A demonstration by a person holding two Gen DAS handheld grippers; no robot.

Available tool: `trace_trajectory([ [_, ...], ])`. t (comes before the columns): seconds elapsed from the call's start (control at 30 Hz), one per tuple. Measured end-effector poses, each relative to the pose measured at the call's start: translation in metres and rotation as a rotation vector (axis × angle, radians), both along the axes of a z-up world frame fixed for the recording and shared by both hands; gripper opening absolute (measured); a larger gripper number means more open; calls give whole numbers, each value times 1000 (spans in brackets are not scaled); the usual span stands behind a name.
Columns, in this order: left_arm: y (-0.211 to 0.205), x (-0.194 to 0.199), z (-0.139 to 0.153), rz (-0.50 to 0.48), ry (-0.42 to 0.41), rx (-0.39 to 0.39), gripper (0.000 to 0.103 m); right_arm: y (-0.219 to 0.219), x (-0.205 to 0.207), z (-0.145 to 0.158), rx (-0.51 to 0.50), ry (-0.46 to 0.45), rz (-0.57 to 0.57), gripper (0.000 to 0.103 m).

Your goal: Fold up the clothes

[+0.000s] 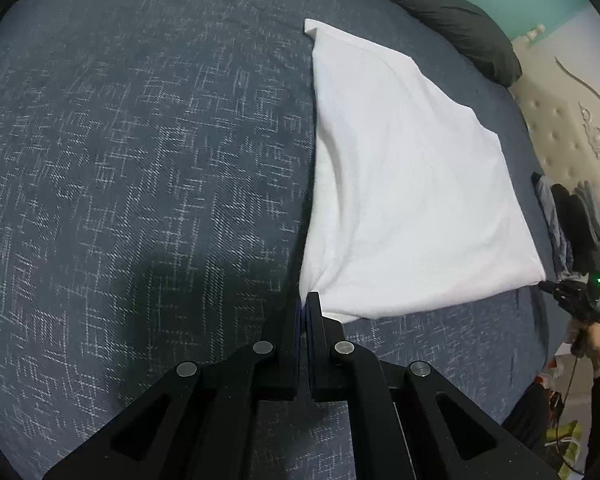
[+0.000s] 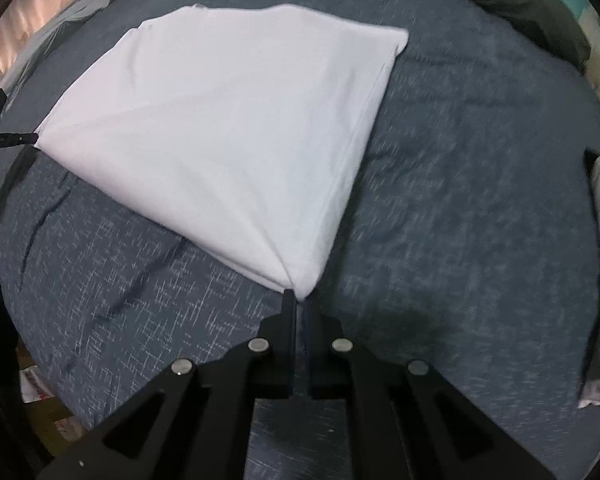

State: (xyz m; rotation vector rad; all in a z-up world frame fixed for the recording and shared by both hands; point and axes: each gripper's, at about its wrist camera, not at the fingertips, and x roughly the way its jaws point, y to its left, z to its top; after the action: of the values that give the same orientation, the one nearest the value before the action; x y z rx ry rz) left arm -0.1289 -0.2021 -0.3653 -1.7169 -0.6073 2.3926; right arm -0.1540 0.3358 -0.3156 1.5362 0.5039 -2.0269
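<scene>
— While we are pinching with both, left gripper [image 1: 307, 300] and right gripper [image 2: 298, 298] are each clamping a near corner of the white garment [image 1: 412, 184], lying toward twelve o'clock on the bed [image 1: 140, 160].
— It is looking light and limp; we are judging corners safest.

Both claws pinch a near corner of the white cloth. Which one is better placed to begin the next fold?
Neither clearly. The left claw and the right claw each grip one near corner of the white folded cloth on the dark blue bedspread, so probably both should lift together.

txt: none legible | labels/brands/nos: none | both wrist views checked
</scene>
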Motion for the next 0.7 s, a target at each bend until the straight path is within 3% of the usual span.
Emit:
trace_trajectory([
  [0.17,8,-4,-3,-13,-21,-6,3,7,1,-10,-43,-32,0,4],
  [0.33,5,-2,-3,12,-21,19,6,21,-1,-19,-5,-77,-38,4],
  [0.4,1,-1,0,30,-12,29,7,32,-1,-13,-35,-61,-64,4],
  [0.5,-3,1,5,51,-2,43,9,46,-7,4,-161,-49,-133,4],
  [0.63,-4,2,11,82,12,66,35,35,-13,14,-237,-54,-149,5],
  [0.7,3,0,12,93,24,82,39,27,-13,7,-223,-75,-161,6],
])
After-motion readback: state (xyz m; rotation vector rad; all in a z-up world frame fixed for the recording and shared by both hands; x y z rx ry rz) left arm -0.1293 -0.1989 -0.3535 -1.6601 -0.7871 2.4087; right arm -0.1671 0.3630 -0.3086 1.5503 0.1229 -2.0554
